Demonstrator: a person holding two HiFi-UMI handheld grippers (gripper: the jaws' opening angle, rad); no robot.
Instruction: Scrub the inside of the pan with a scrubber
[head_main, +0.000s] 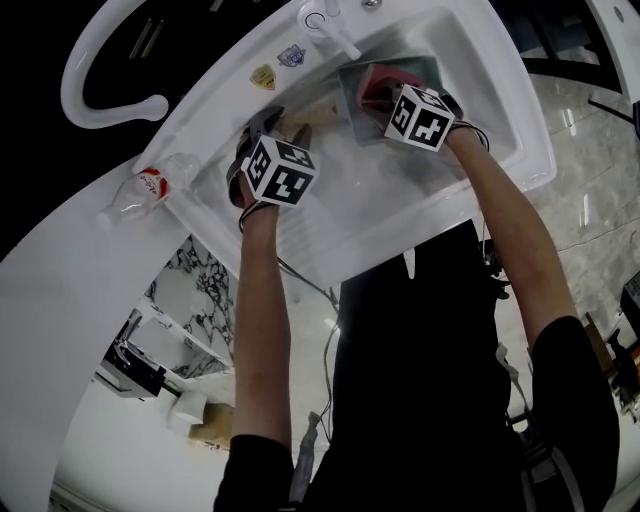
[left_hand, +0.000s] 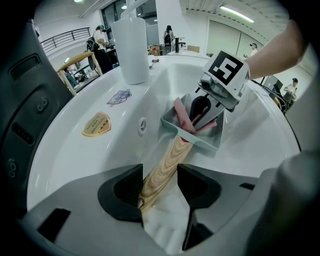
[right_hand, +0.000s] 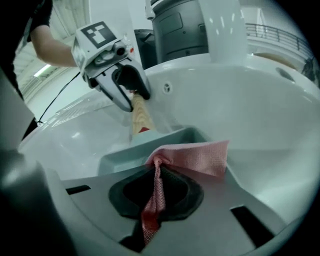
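Note:
A square grey-green pan (head_main: 350, 100) lies in the white sink (head_main: 490, 110), its wooden handle (head_main: 312, 113) pointing left. My left gripper (head_main: 262, 128) is shut on that handle (left_hand: 165, 167), holding the pan (left_hand: 206, 144). My right gripper (head_main: 388, 95) is shut on a pink mesh scrubber (head_main: 380, 78) and sits over the inside of the pan. In the right gripper view the scrubber (right_hand: 195, 156) is pinched between the jaws and spreads over the pan's near rim (right_hand: 145, 144). The left gripper (right_hand: 131, 92) holds the handle (right_hand: 140, 117) behind it. The pan floor is mostly hidden.
A white faucet (head_main: 325, 22) stands at the sink's back edge, with two stickers (head_main: 263, 76) beside it. A clear plastic bottle (head_main: 150, 185) lies on the ledge at the left. An overflow hole (left_hand: 142, 125) marks the basin wall. People stand far behind.

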